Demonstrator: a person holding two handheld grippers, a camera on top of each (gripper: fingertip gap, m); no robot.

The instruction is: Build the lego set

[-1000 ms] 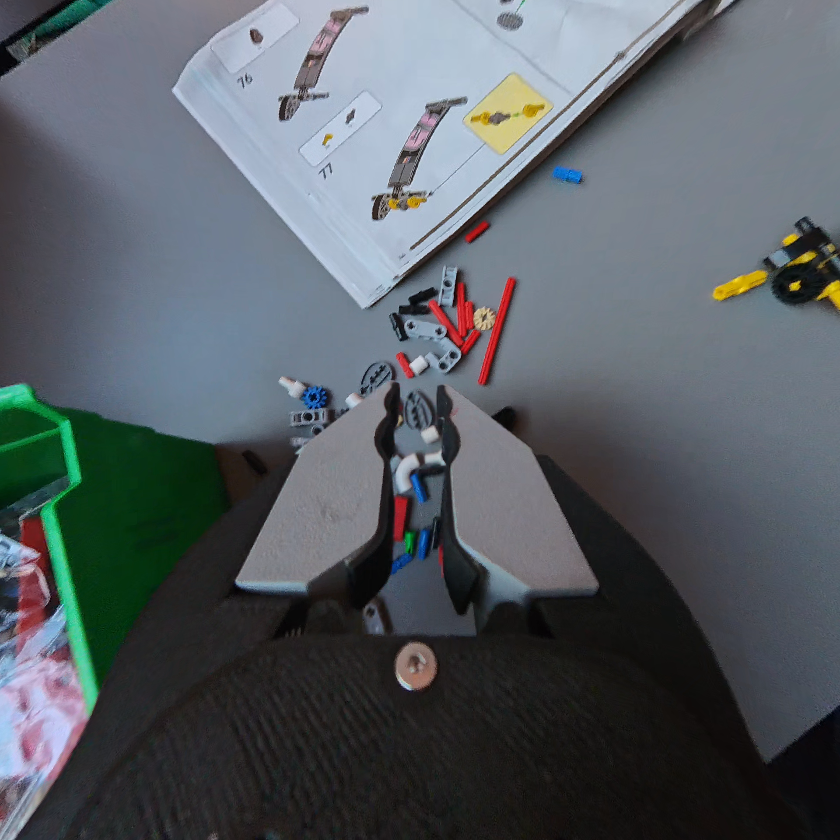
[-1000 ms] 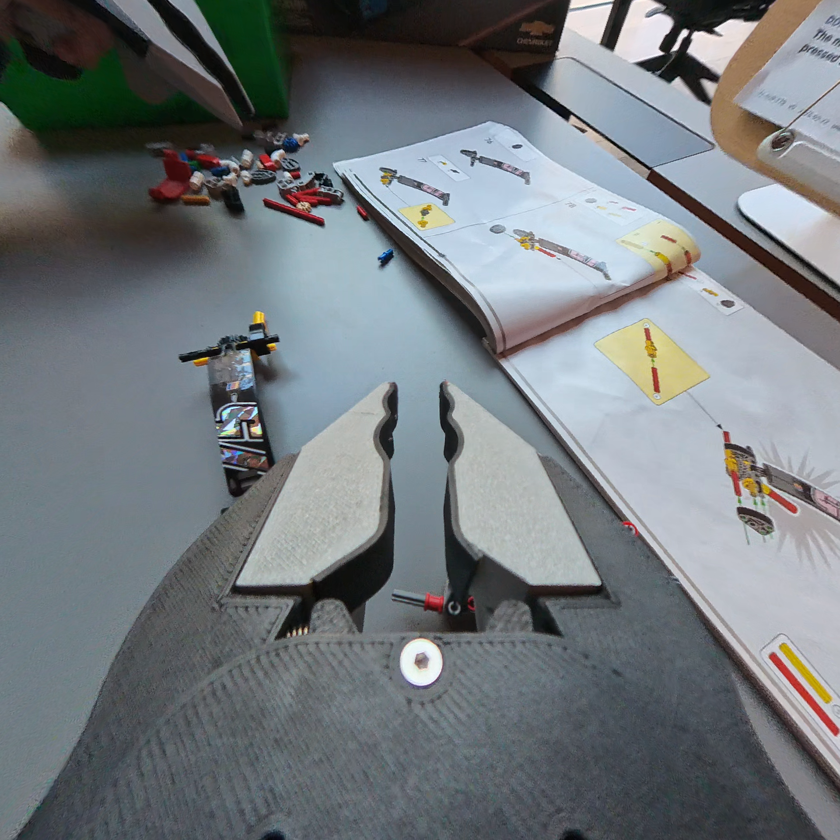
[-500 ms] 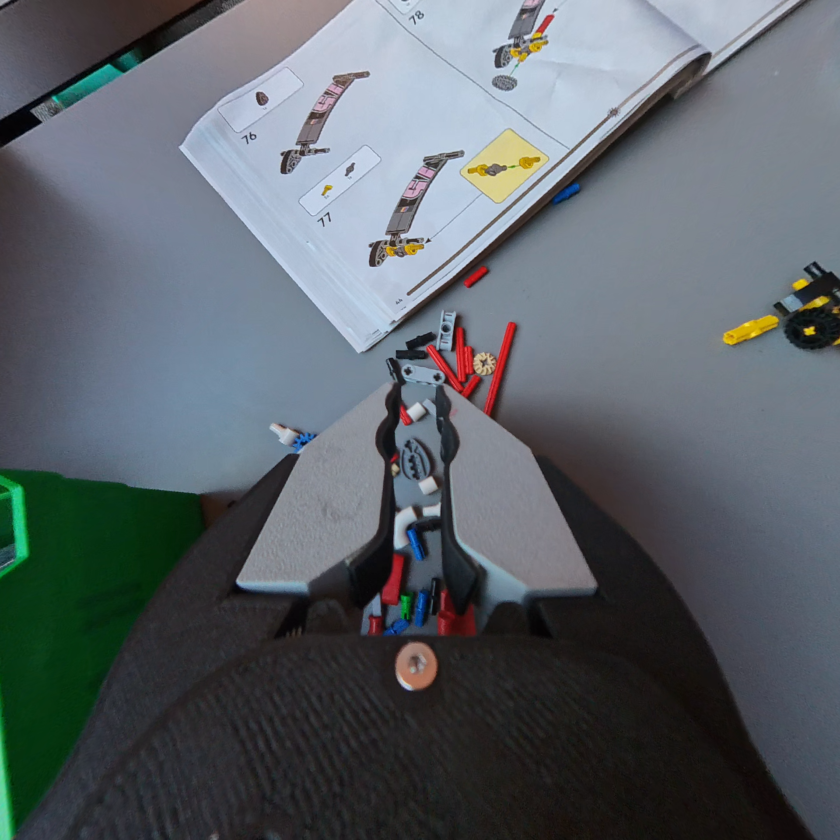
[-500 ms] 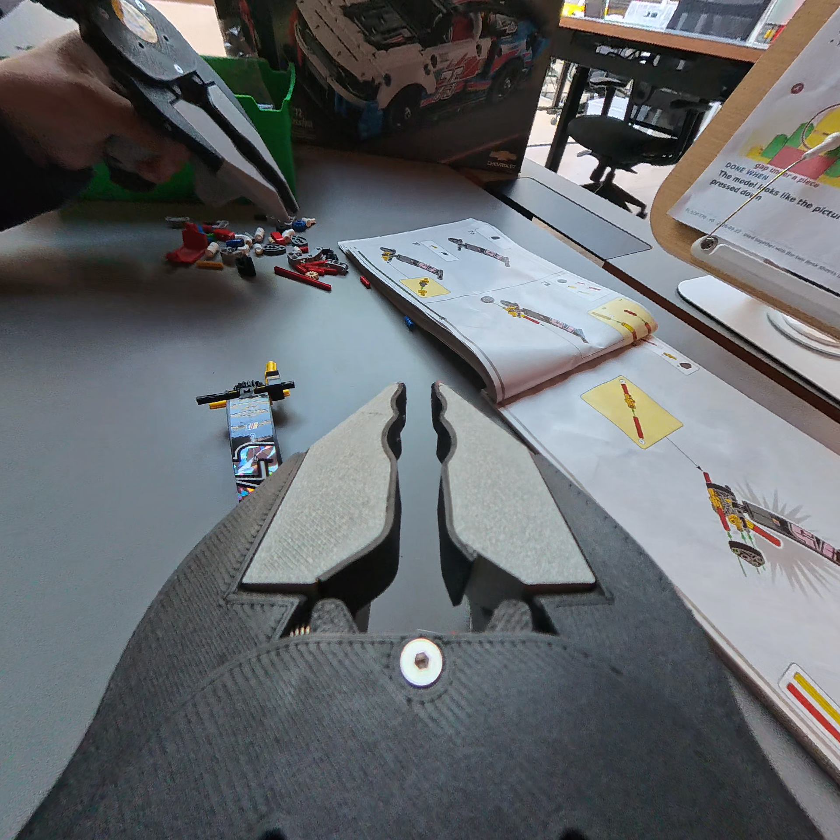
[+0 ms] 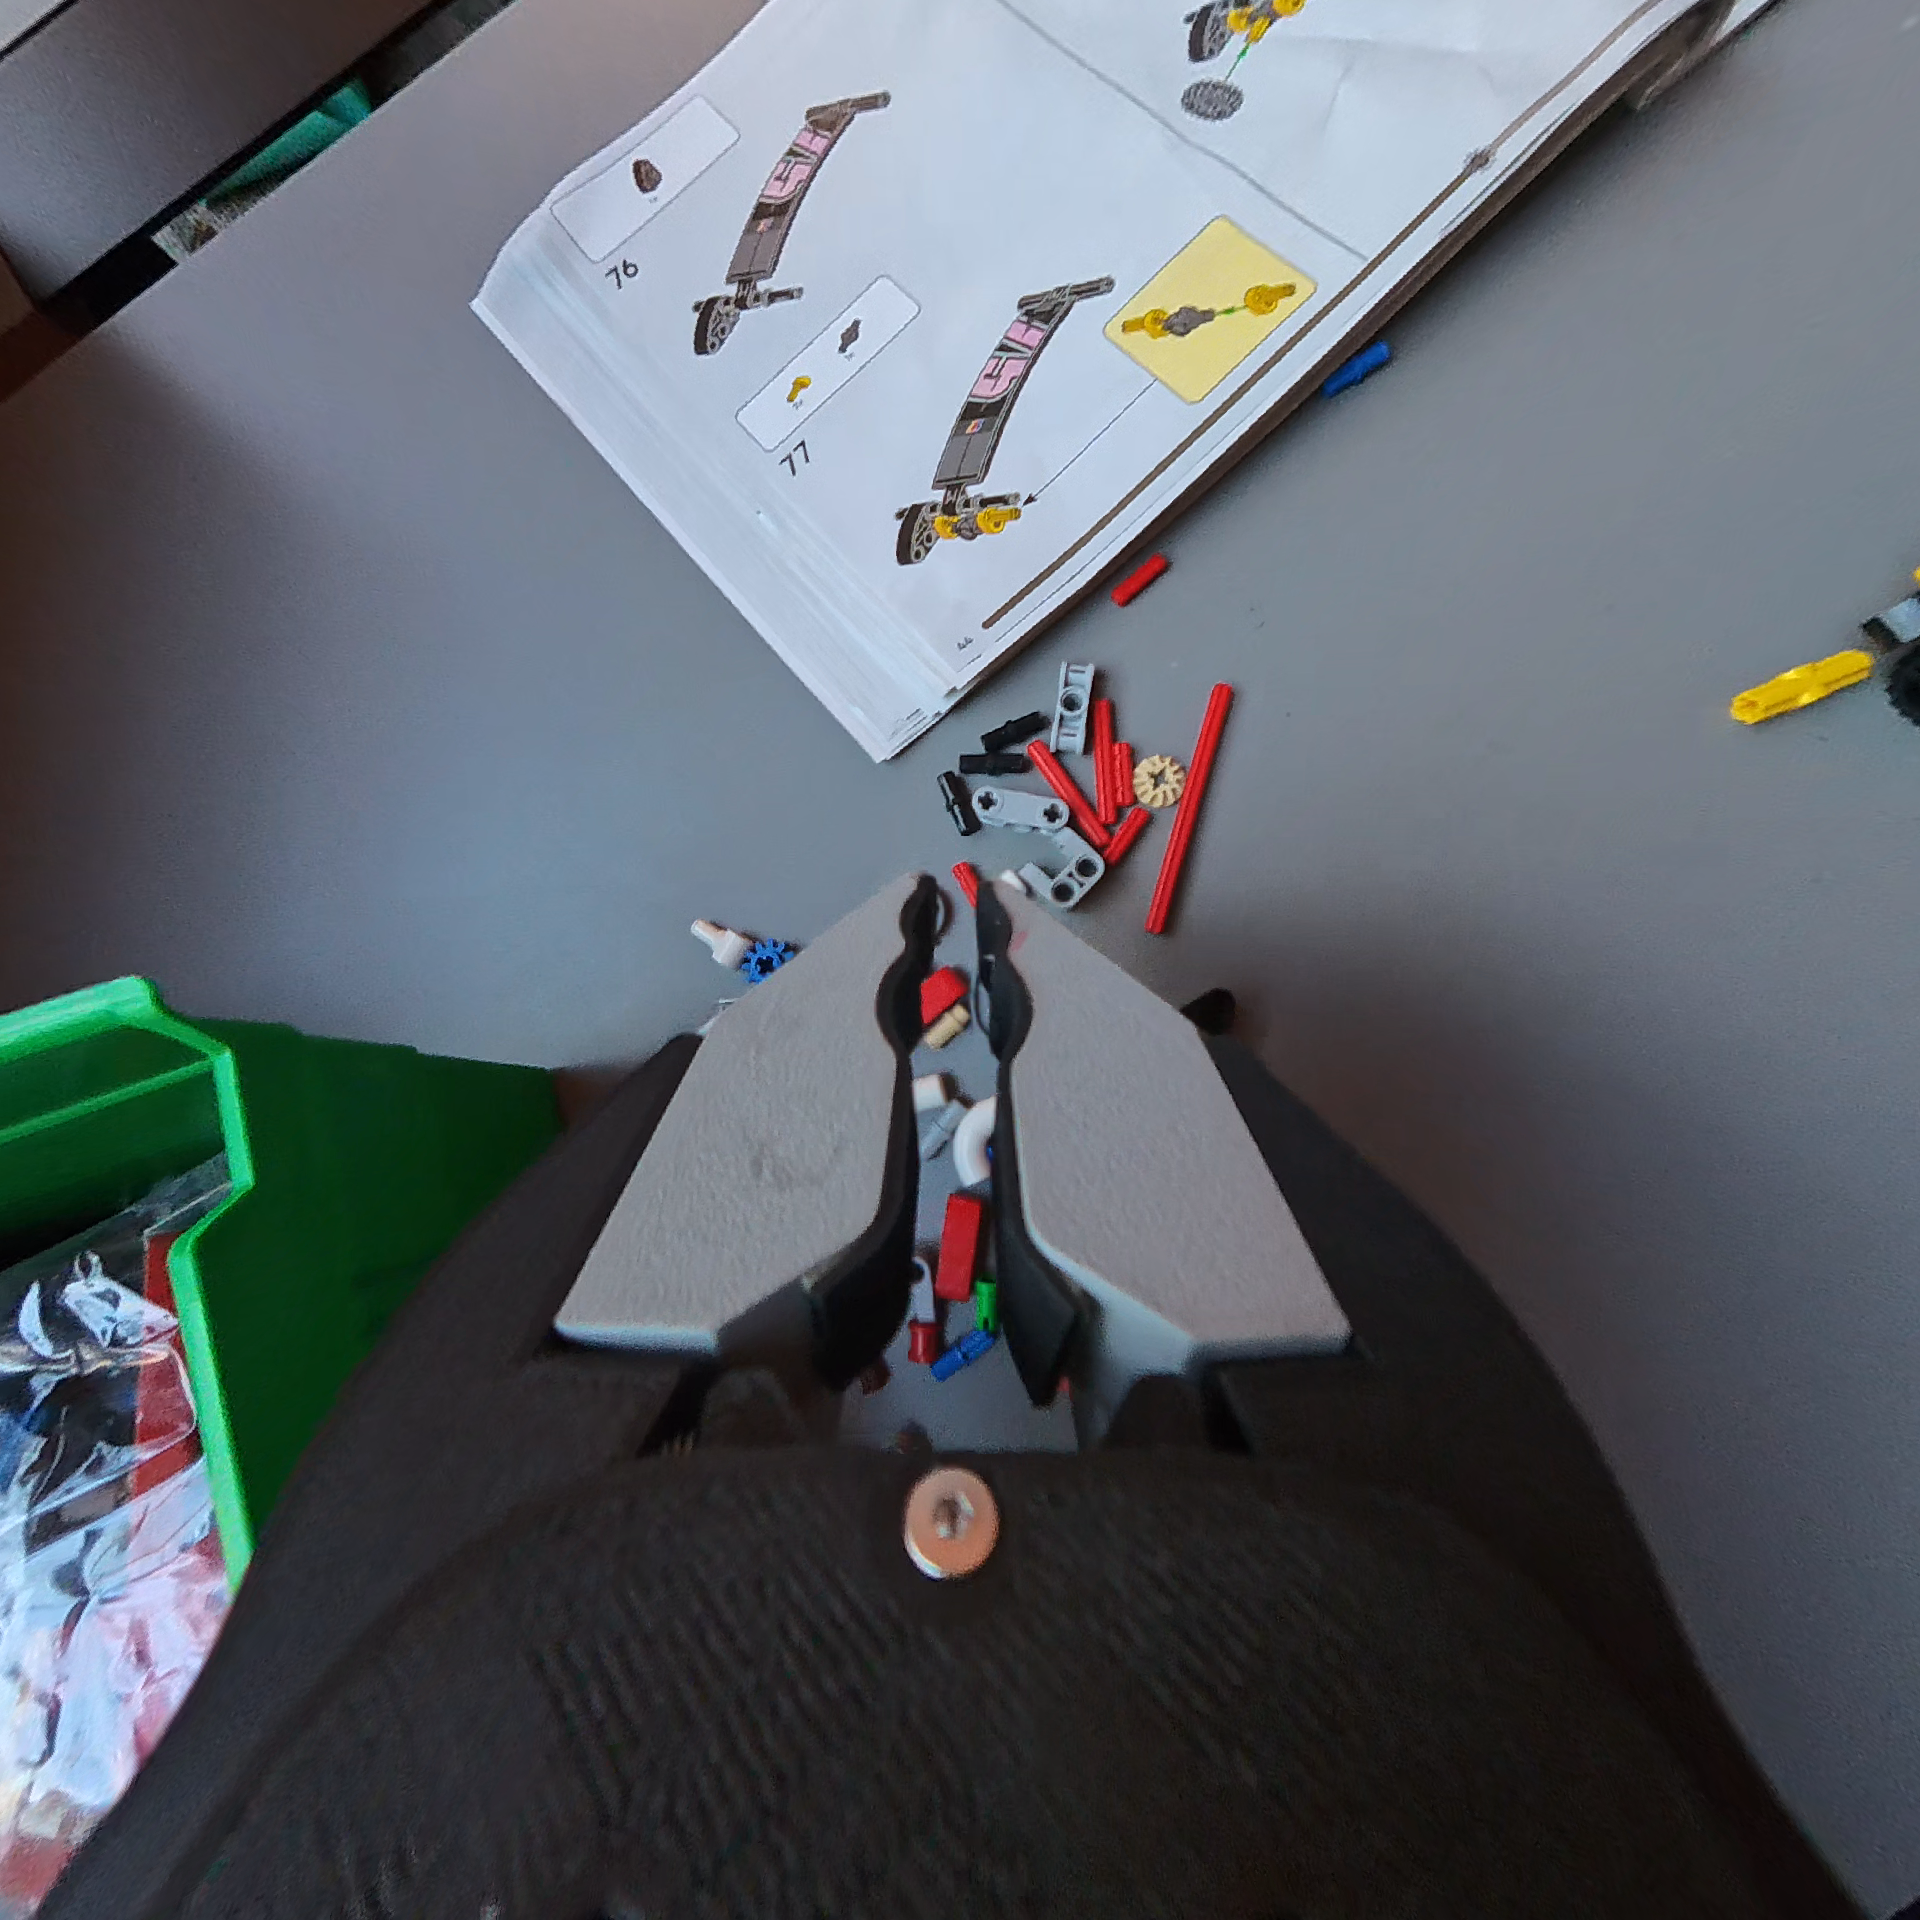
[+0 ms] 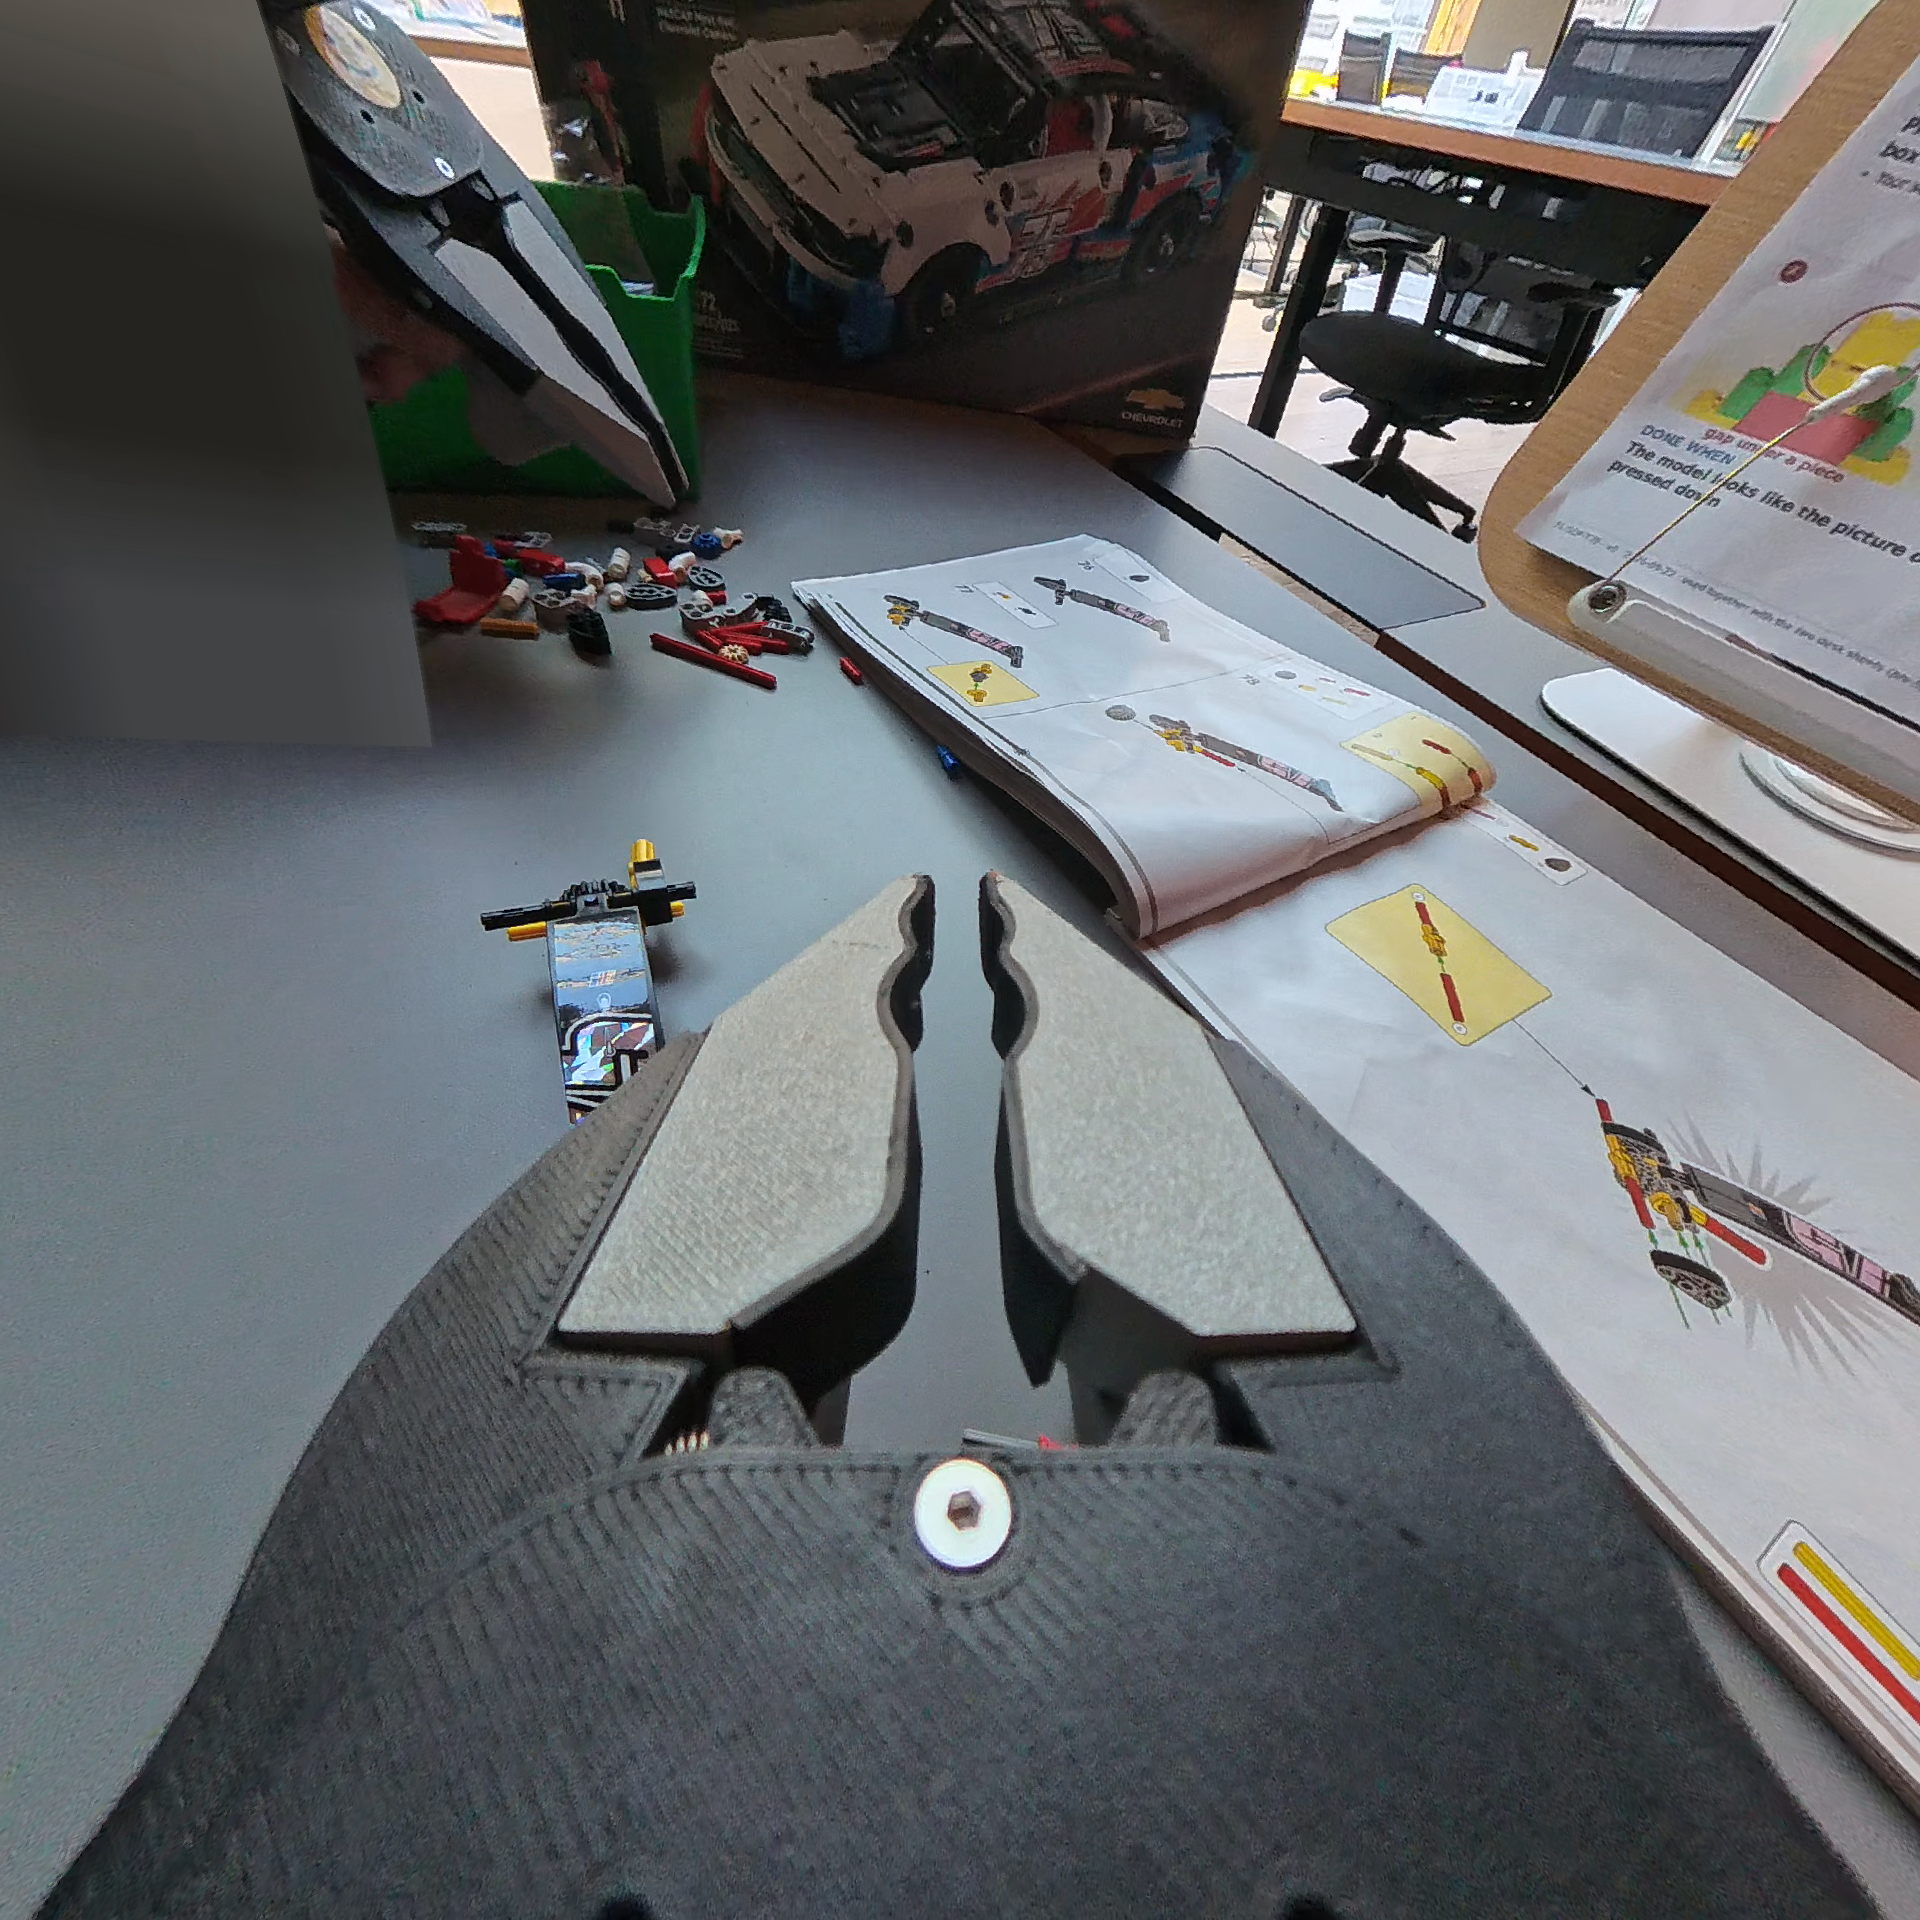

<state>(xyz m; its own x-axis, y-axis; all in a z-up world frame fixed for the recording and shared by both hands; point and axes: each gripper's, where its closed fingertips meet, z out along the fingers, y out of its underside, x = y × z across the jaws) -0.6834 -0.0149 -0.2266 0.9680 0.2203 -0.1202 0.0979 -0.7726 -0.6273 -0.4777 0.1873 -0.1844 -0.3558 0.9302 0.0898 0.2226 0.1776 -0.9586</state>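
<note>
Over loose pieces (image 5: 1081, 790), left gripper (image 5: 954, 902) (fingers near-closed)

Looking like an open-plan office or lab w/ a workbench setup. Grey desk (image 6: 260, 1039) stretching across, more wood-edged desks (image 6: 1507, 166) and black swivel chairs (image 6: 1434, 353) standing at 1 o'clock by bright windows. Toy-car kit box (image 6: 935, 197) sitting at 12, open instruction booklet (image 6: 1143, 727) lying at 1, loose building-brick parts (image 6: 623, 592) scattered at 11, green bin (image 6: 644, 312) behind them, printed sheet on a stand (image 6: 1766, 416) at 2.
</note>
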